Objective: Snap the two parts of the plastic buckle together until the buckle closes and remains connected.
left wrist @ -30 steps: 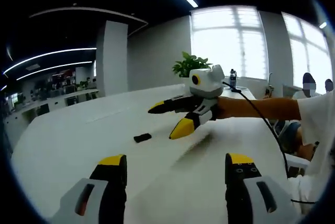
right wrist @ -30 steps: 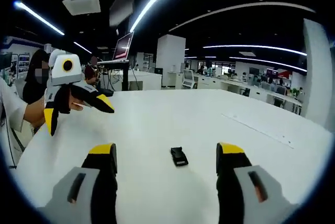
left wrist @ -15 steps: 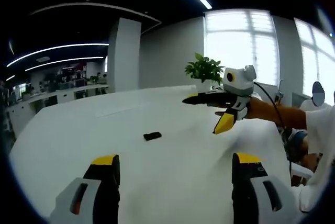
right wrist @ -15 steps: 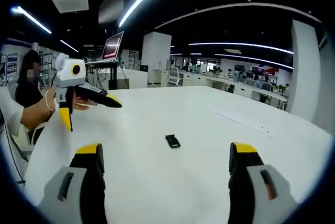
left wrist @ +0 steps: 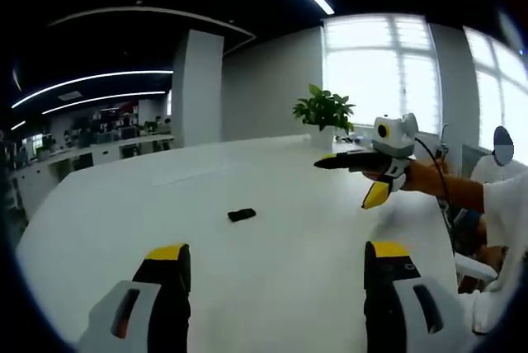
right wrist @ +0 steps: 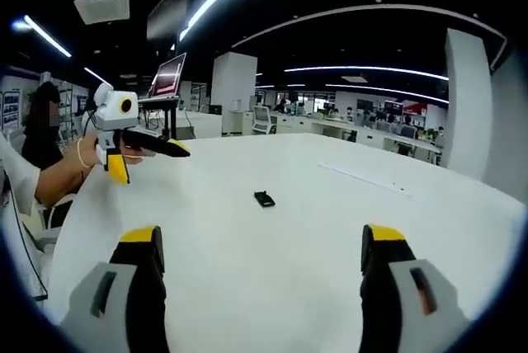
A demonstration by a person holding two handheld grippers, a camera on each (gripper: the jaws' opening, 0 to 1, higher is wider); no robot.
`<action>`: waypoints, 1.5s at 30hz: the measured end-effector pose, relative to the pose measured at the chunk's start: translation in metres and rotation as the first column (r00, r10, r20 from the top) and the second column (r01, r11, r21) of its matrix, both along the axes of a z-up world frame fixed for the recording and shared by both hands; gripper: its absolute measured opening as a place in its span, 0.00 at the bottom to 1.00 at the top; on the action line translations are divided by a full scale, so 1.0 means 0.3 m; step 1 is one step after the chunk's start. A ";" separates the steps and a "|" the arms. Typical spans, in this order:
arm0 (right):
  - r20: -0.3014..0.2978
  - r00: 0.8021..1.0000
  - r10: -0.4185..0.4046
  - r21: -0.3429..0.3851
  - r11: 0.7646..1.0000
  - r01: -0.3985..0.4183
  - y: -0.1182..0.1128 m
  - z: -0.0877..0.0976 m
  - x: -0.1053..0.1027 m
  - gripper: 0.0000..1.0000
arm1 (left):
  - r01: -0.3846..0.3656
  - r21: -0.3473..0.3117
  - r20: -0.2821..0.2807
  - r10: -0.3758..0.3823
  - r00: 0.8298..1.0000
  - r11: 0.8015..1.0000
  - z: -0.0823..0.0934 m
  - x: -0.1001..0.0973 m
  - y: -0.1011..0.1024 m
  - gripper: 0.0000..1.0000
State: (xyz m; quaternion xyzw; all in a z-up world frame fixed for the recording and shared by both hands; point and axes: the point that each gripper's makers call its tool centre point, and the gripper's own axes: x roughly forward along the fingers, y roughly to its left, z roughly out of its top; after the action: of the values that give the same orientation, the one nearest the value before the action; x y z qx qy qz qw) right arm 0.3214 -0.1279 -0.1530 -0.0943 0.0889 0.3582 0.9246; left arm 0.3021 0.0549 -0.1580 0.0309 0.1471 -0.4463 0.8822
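A small black plastic buckle (left wrist: pixel 242 214) lies flat near the middle of the white table (left wrist: pixel 272 287); in the right gripper view the buckle (right wrist: pixel 264 199) sits just as far ahead. It is too small to tell whether its parts are joined. My left gripper (left wrist: pixel 278 254) is open, with nothing between its yellow-tipped jaws, well short of the buckle. My right gripper (right wrist: pixel 261 237) is open and empty too. Each shows in the other's view, held above the table: the right gripper (left wrist: pixel 346 181) to the buckle's right, the left gripper (right wrist: pixel 151 163) to its left.
A potted plant (left wrist: pixel 324 110) stands at the table's far edge before bright windows. A laptop on a stand (right wrist: pixel 167 77) and office desks lie beyond the table. A person's forearm (left wrist: pixel 445 186) and a black cable trail from the right gripper.
Both grippers have drawn back and apart, so the buckle looks smaller and farther off. The buckle itself has stayed where it lay. Both stay open.
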 end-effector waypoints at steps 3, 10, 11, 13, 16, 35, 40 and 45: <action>-0.014 1.000 -0.020 0.036 0.999 0.021 -0.008 0.008 -0.027 1.00 | -0.009 0.002 -0.001 0.009 1.000 1.000 -0.005 -0.010 0.007 0.88; -0.030 0.998 -0.060 0.043 0.997 0.061 -0.020 0.000 -0.074 1.00 | -0.002 -0.003 0.018 0.003 1.000 1.000 0.000 -0.048 0.009 0.83; -0.029 0.998 -0.062 0.041 0.997 0.063 -0.023 -0.004 -0.082 0.99 | 0.004 -0.002 0.019 -0.003 1.000 1.000 -0.001 -0.055 0.007 0.83; -0.032 0.997 -0.065 0.039 0.997 0.066 -0.027 -0.011 -0.092 0.99 | 0.007 0.001 0.020 -0.007 1.000 1.000 -0.001 -0.059 0.006 0.83; -0.046 0.996 -0.071 0.047 0.996 0.074 -0.039 -0.028 -0.114 0.98 | 0.003 0.006 0.023 -0.003 1.000 1.000 -0.003 -0.060 0.009 0.83; -0.052 0.996 -0.072 0.027 0.997 0.073 -0.048 -0.040 -0.147 0.95 | -0.019 0.016 0.016 0.019 1.000 1.000 -0.015 -0.053 0.031 0.82; -0.053 0.995 -0.084 0.017 0.996 0.085 -0.054 -0.042 -0.147 0.95 | -0.025 0.035 0.023 0.024 0.999 0.999 -0.020 -0.059 0.040 0.82; -0.058 0.994 -0.098 0.005 0.995 0.098 -0.061 -0.045 -0.164 0.97 | -0.031 0.042 0.028 0.030 0.999 0.999 -0.014 -0.073 0.051 0.82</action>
State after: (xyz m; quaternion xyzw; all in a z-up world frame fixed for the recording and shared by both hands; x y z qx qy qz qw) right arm 0.2723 -0.1461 -0.1665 -0.0758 0.1186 0.3154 0.9385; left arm 0.2804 0.0704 -0.1621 0.0534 0.1450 -0.4290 0.8900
